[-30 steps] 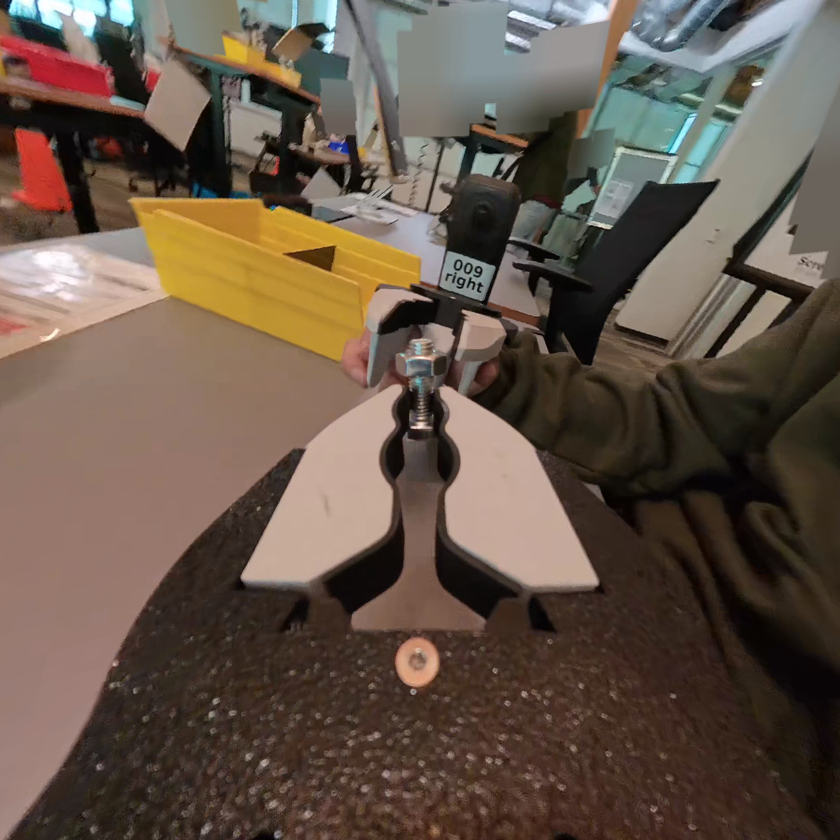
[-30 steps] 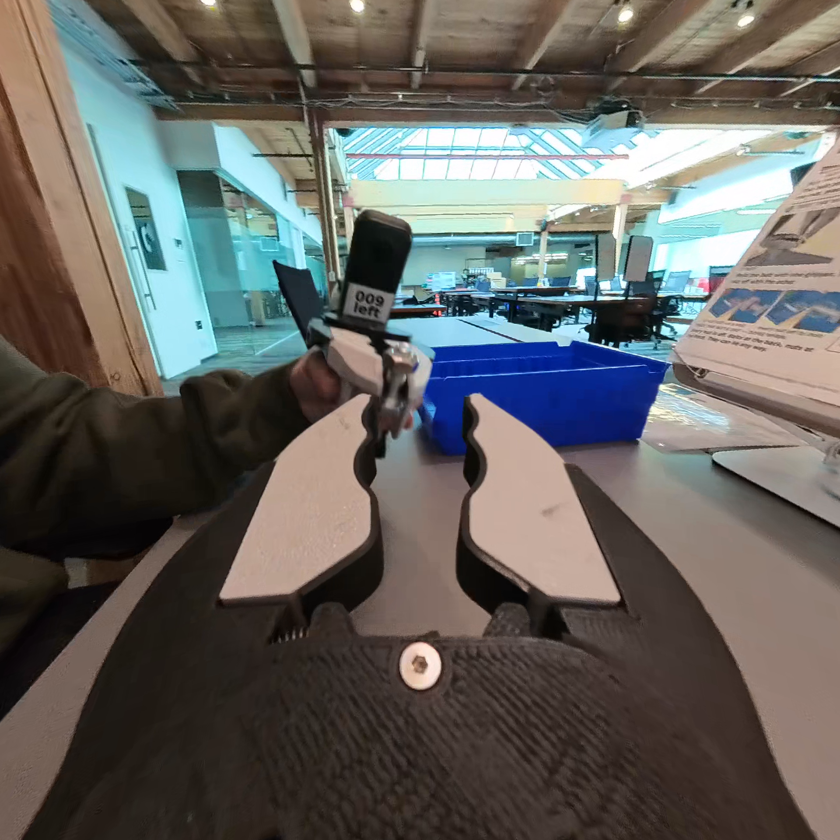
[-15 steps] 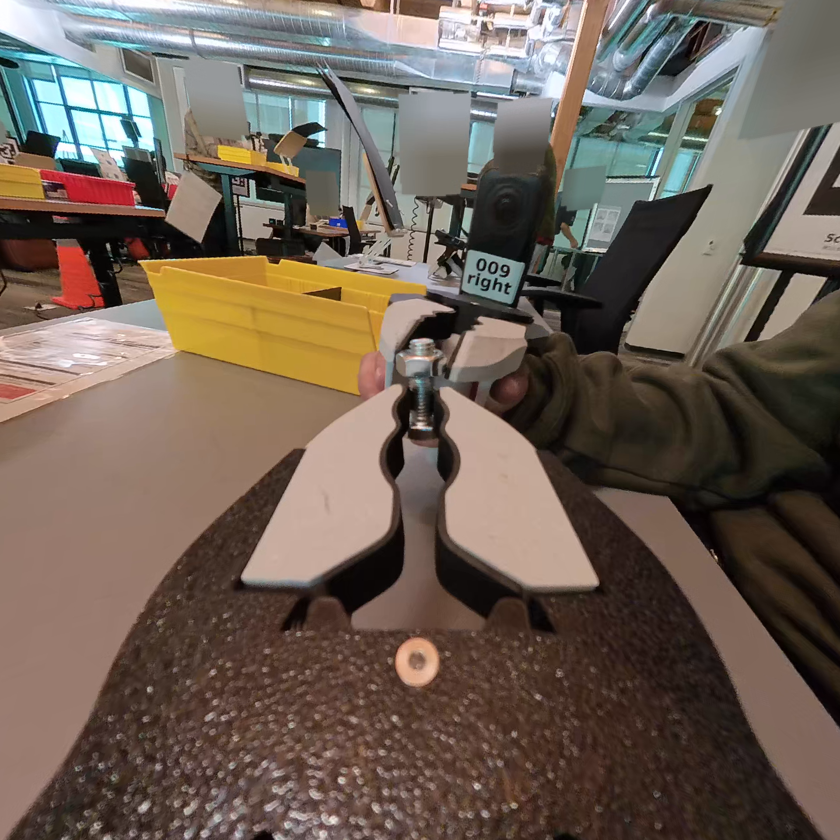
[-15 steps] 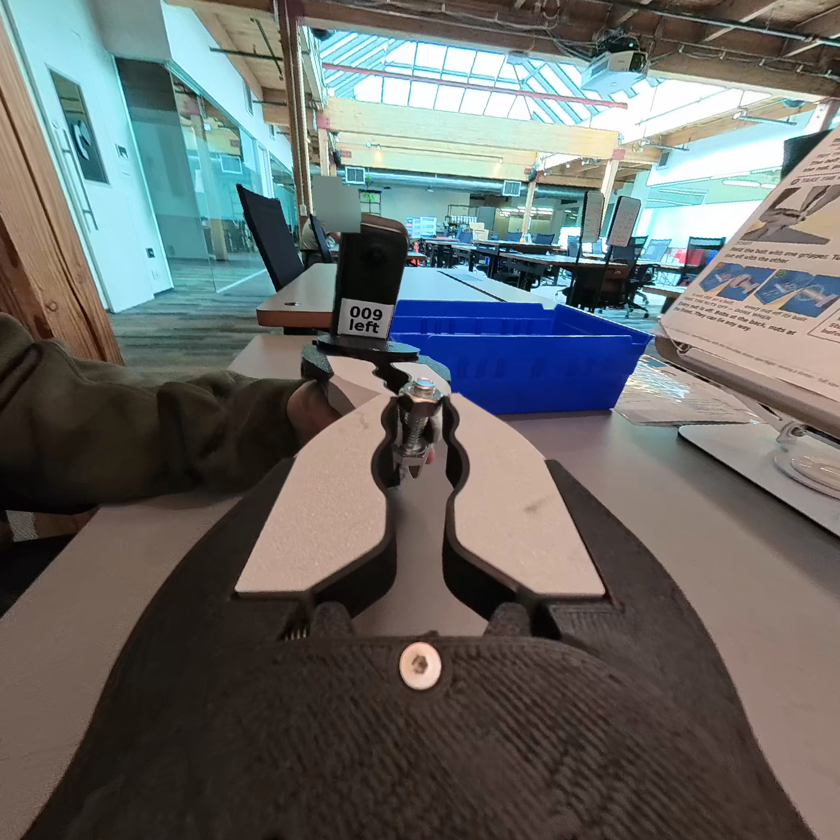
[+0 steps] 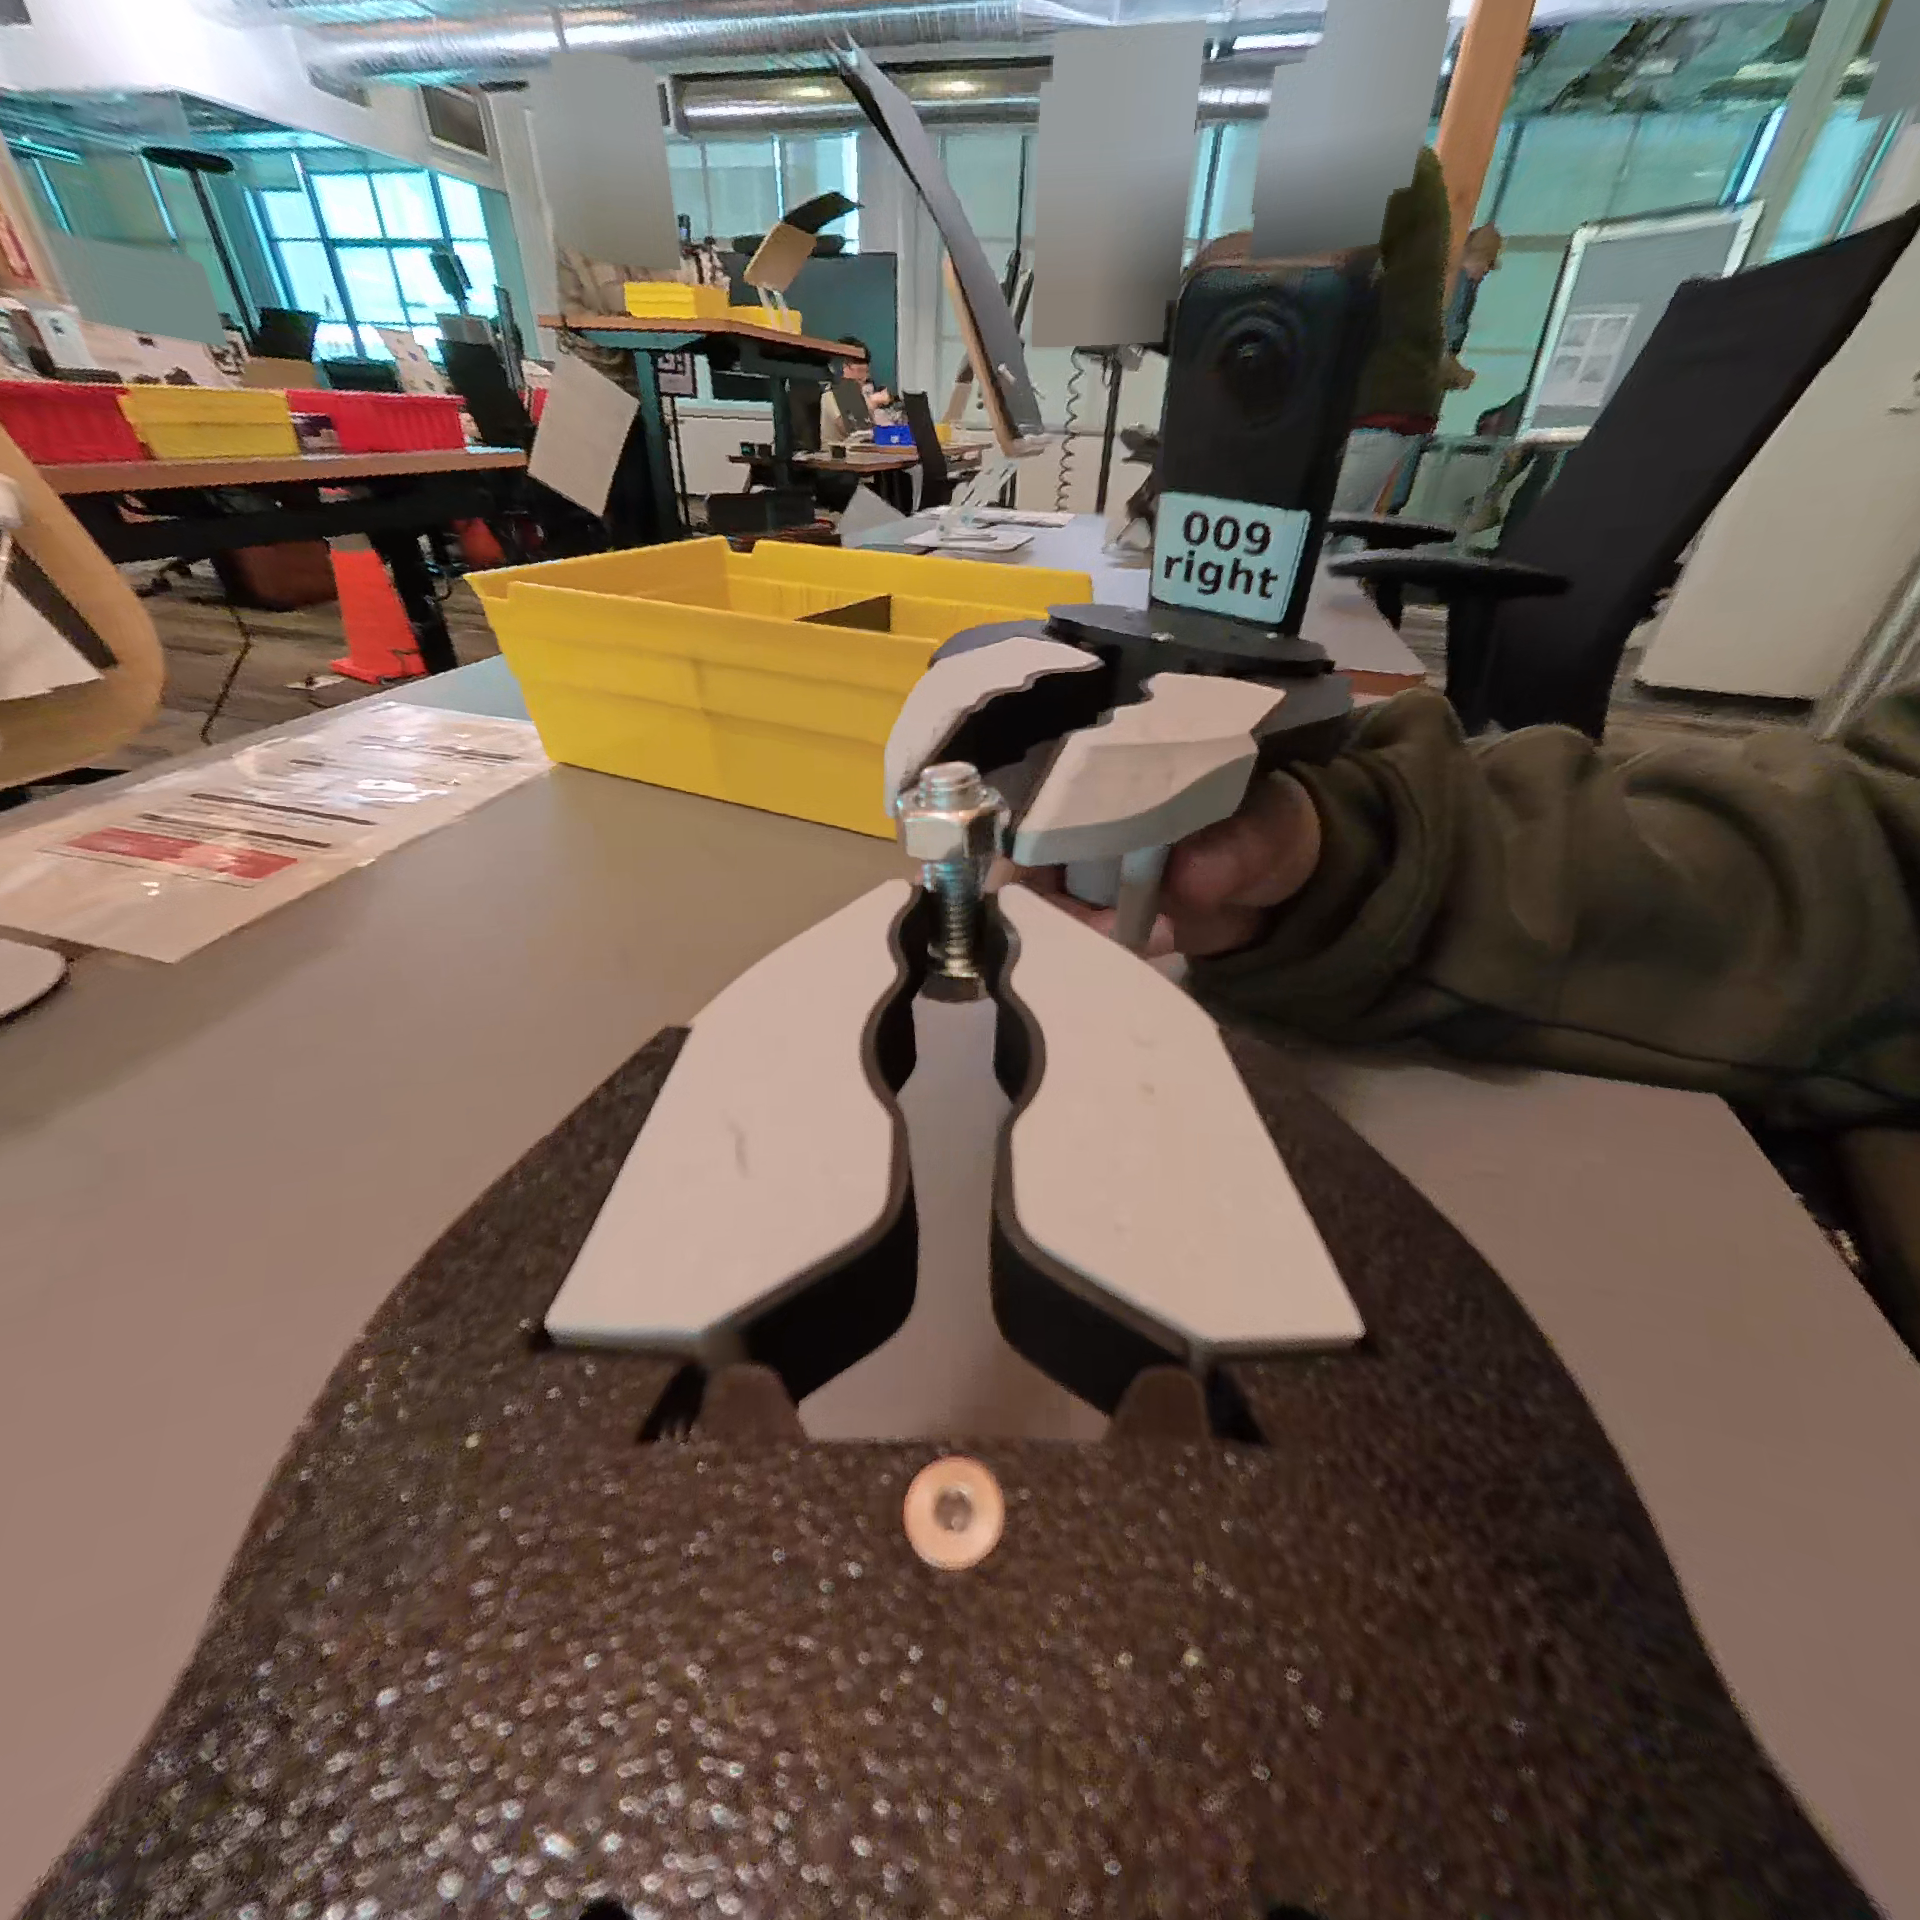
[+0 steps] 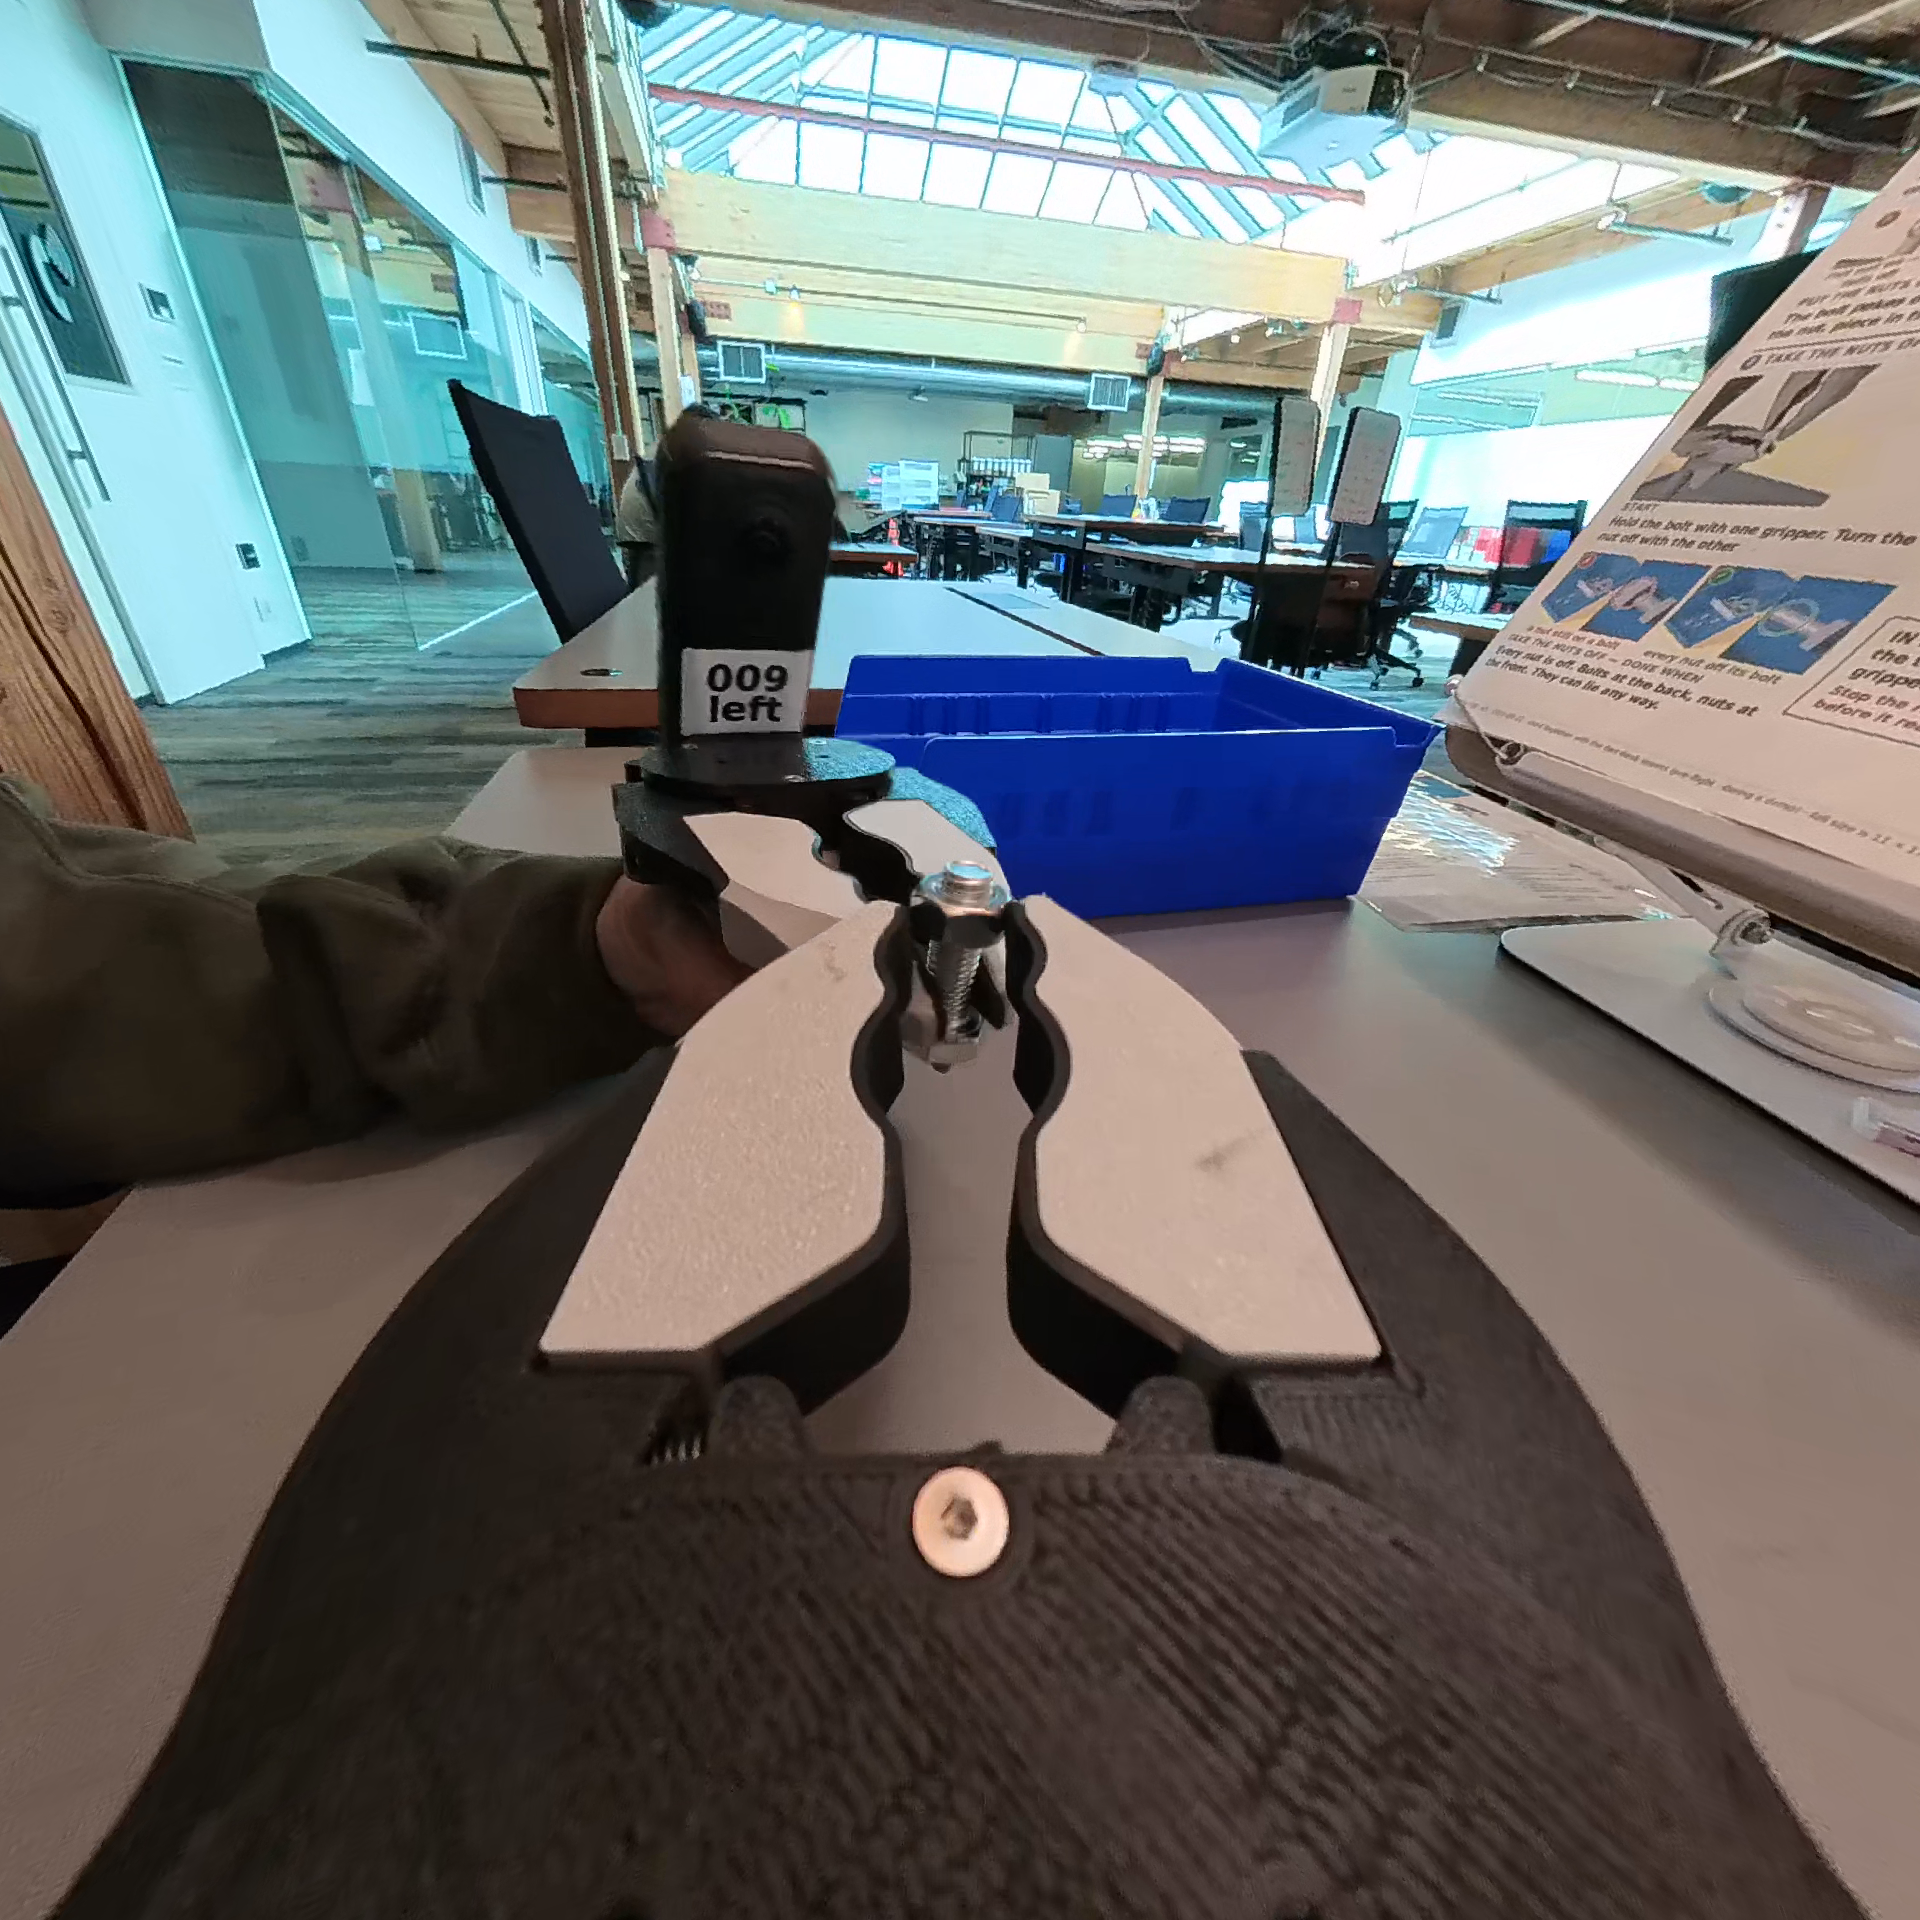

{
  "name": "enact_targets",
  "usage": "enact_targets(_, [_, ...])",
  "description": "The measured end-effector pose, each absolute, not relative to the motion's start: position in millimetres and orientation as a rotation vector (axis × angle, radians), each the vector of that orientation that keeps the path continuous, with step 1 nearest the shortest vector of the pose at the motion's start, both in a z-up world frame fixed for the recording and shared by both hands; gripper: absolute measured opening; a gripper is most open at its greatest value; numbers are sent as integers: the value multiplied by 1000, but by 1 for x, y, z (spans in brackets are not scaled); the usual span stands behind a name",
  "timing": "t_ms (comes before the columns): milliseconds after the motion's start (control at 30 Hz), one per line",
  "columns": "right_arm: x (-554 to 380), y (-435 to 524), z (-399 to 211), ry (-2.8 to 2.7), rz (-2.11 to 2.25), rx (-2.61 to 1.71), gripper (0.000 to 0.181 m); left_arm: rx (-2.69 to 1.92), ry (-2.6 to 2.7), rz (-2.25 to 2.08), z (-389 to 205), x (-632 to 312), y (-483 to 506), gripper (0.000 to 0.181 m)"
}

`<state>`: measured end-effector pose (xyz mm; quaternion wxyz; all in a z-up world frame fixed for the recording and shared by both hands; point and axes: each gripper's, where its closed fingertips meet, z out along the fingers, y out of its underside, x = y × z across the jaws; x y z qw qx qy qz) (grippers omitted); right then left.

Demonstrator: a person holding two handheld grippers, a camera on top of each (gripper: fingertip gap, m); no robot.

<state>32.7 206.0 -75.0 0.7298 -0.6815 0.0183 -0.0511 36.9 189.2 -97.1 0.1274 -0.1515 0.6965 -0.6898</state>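
Observation:
A silver bolt (image 5: 951, 925) stands upright with a hex nut (image 5: 951, 821) near its top, held above the grey table (image 5: 312, 1091). My left gripper (image 5: 951, 920) is shut on the lower part of the bolt's threaded shaft. My right gripper (image 6: 958, 920) is shut on the nut (image 6: 961, 894), and the bolt's thread (image 6: 951, 982) hangs below between its fingers. In the left wrist view the right gripper's fingers (image 5: 1132, 769) reach in from the far right to the nut. In the right wrist view the left gripper's fingers (image 6: 769, 873) come from the far left.
A yellow bin (image 5: 707, 665) stands on the table behind the bolt in the left wrist view, with a laminated sheet (image 5: 260, 800) to its left. A blue bin (image 6: 1122, 821) and an instruction sheet on a stand (image 6: 1714, 582) are ahead and to the right in the right wrist view. Green sleeves (image 5: 1558, 883) flank the grippers. Both grippers' tips are close together, under 4 cm apart.
A second ago my right gripper was open and beside the bolt. It has moved onto the nut and shut on it. My left gripper has kept hold of the bolt.

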Motion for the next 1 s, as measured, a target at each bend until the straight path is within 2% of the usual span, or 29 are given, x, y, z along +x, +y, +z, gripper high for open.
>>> enact_targets(167, [36, 206, -81, 63, -135, -1520, 17, -494, 2036, -1948, -103, 43, 191, 9])
enact_targets(267, [37, 206, -79, 83, -144, -1500, 30, -524, 2001, -1956, -101, 45, 191, 9])
enact_targets(500, [46, 205, -75, 166, -156, -1456, 30, -535, 1991, -1973, -101, 45, 186, 9])
enact_targets(600, [54, 199, -72, 205, -160, -1443, 36, -582, 1905, -2048, -92, 48, 194, 9])
enact_targets(733, [93, 169, -73, 425, -204, -1384, 26, -592, 1823, -2125, -81, 48, 205, 9])
enact_targets(867, [62, 180, -54, 284, -11, -1319, 39, -558, 1865, -2113, -85, 45, 195, 9])
enact_targets(1000, [39, 201, -62, 157, -42, -1413, 40, -510, 1926, -2079, -90, 40, 185, 9])
